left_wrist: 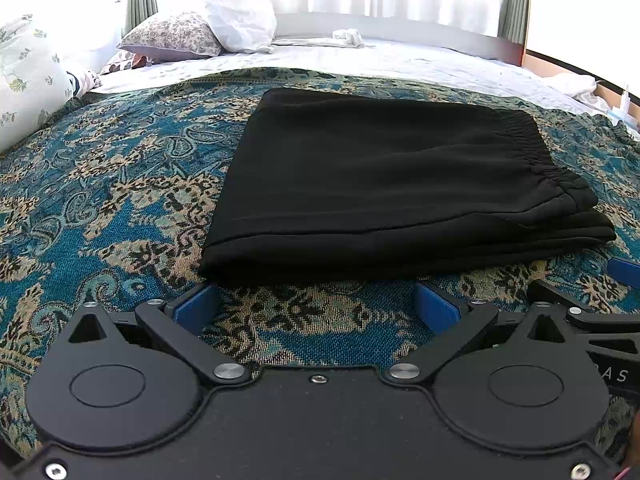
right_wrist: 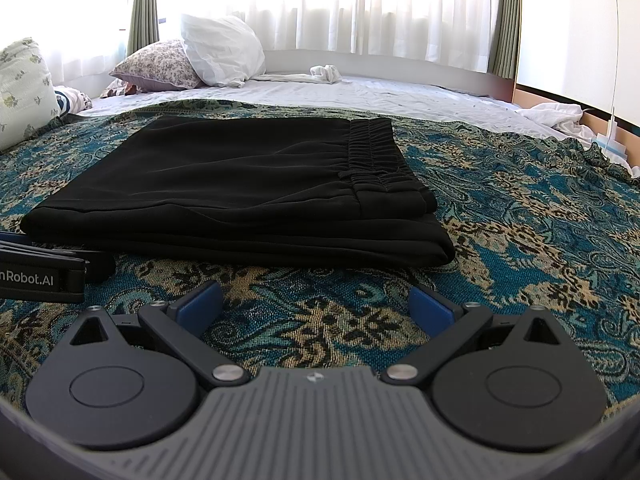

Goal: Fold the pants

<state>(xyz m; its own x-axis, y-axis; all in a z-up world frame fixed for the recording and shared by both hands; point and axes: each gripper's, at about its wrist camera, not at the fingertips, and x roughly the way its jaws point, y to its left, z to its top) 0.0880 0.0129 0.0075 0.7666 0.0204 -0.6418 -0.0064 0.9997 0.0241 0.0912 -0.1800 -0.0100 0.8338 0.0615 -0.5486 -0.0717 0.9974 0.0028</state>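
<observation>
pants [right_wrist: 240, 192] folded on bedspread [right_wrist: 520, 220] | left claw [left_wrist: 316, 304] wide, empty | right claw [right_wrist: 316, 304] wide, empty | label "nRobot.AI"

My left tongs [left_wrist: 316, 304]: black housing, blue pads, silver screws, two round discs.
My right tongs [right_wrist: 316, 304]: ribbed grey housing, black links, blue pads.
Marking: "Robot.AI" on left unit.
</observation>
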